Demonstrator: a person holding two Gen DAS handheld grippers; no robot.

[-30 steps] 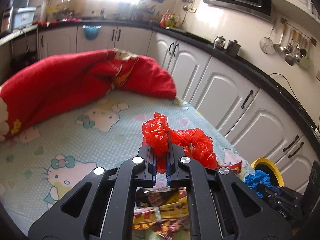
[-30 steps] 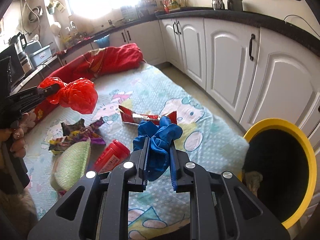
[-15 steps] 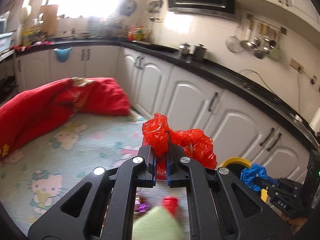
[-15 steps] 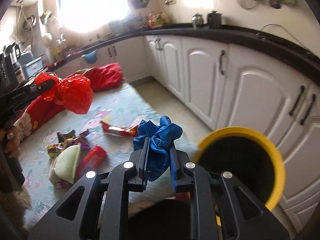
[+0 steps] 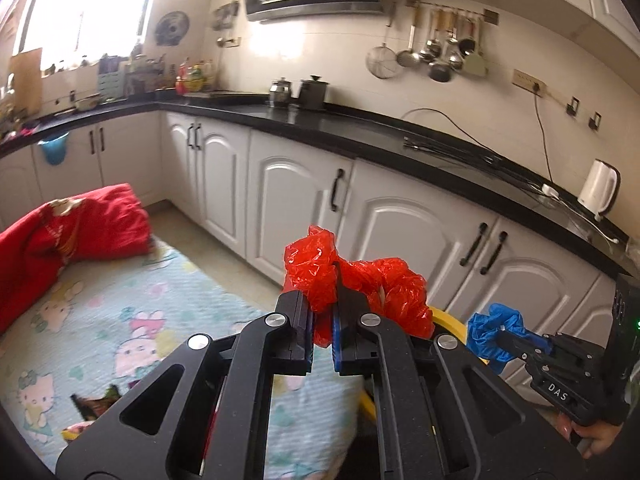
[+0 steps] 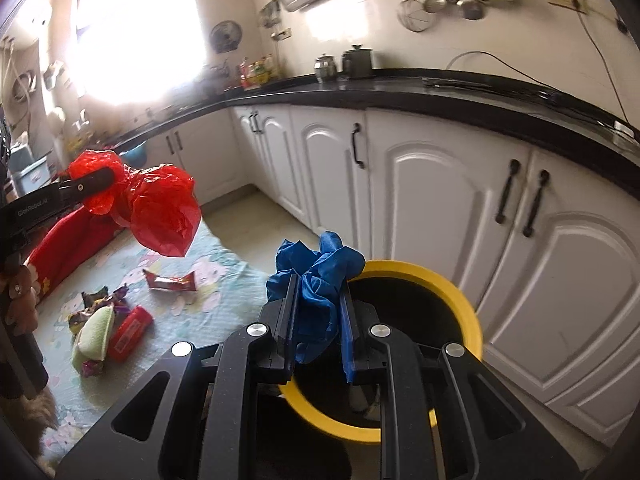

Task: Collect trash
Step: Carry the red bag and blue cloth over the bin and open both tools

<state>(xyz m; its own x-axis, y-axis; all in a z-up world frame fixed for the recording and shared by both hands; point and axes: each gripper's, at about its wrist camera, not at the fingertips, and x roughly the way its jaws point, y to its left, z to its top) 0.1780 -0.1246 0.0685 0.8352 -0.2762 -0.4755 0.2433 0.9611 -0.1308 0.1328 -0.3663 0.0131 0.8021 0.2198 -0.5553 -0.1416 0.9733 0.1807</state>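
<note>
My left gripper is shut on a crumpled red plastic bag, held in the air above the mat's edge. In the right wrist view the same red plastic bag hangs at the left. My right gripper is shut on a bunched blue glove, just over the near rim of a yellow-rimmed bin with a dark inside. In the left wrist view the blue glove shows at the right, and the bin's yellow rim peeks out behind the red bag.
A cartoon-print mat covers the floor, with a red wrapper, a red can, a green pouch and other wrappers on it. A red blanket lies at the far end. White cabinets stand close behind the bin.
Both grippers have swung to the right and risen, away from the mat and toward the cabinets. The yellow bin now sits directly under my right gripper. Both grips are unchanged.
</note>
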